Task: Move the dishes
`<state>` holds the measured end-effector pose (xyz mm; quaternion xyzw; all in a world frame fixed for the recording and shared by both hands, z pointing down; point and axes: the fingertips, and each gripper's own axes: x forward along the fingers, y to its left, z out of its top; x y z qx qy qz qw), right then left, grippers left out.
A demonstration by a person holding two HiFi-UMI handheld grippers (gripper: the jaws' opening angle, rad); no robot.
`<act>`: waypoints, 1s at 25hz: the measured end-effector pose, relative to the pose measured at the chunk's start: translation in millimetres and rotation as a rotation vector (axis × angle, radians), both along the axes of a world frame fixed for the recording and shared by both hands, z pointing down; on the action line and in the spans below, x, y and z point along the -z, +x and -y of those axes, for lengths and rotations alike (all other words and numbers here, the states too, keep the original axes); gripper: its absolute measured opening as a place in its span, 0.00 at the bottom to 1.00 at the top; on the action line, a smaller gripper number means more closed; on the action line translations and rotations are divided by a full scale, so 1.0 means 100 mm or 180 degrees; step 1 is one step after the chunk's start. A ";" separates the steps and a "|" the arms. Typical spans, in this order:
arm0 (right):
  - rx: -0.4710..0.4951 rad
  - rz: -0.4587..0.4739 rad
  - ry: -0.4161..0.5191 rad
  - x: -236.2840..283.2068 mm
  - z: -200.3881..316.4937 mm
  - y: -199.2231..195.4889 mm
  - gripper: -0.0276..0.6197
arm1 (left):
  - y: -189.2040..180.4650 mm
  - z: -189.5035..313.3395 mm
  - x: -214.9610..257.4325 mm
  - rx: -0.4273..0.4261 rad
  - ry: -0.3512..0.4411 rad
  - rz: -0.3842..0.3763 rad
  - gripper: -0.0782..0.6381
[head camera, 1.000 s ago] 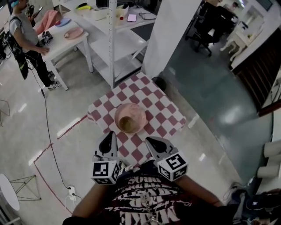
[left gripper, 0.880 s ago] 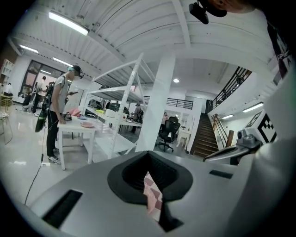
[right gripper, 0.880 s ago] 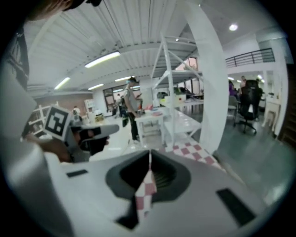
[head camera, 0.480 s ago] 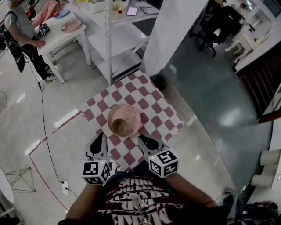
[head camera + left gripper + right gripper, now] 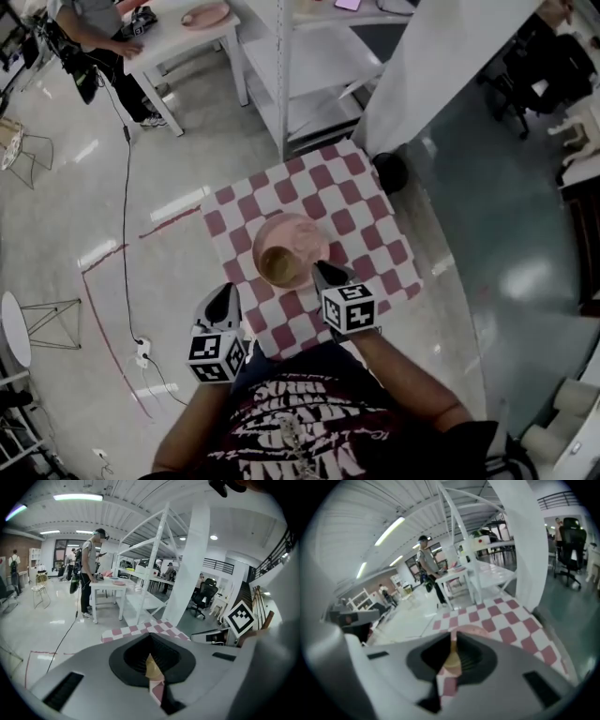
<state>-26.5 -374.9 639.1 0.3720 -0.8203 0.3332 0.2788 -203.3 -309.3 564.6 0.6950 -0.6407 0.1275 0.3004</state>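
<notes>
My left claw (image 5: 224,298) and right claw (image 5: 325,273) are both closed, holding nothing. From the plate (image 5: 306,238), right is at 5 o'clock just beside the rim, left at 7, apart. The bowl (image 5: 278,265) sits on it, mid surface (image 5: 367,221). I'd open wide first, pinch the rim, lift level.

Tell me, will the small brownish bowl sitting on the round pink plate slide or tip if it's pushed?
It would probably slide: the small brownish bowl seems to sit loose on the smooth round pink plate. Its low, wide shape looks unlikely to tip.
</notes>
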 end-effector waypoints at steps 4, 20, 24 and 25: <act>0.0014 -0.0205 -0.0230 -0.57 0.28 0.08 0.21 | -0.03 -0.11 -0.18 0.0259 -0.0248 -0.0056 0.15; -0.0541 -0.0965 -0.1139 -2.18 0.81 0.20 0.16 | -0.04 -0.51 -0.44 0.0530 -0.0592 -0.0023 0.15; -0.0529 -0.1026 -0.1086 -2.06 0.83 0.29 0.13 | 0.06 -0.44 -0.45 0.0375 -0.0662 -0.0080 0.15; -0.0611 -0.0950 -0.1060 -1.97 0.87 0.33 0.12 | 0.08 -0.42 -0.45 0.0336 -0.0664 -0.0079 0.14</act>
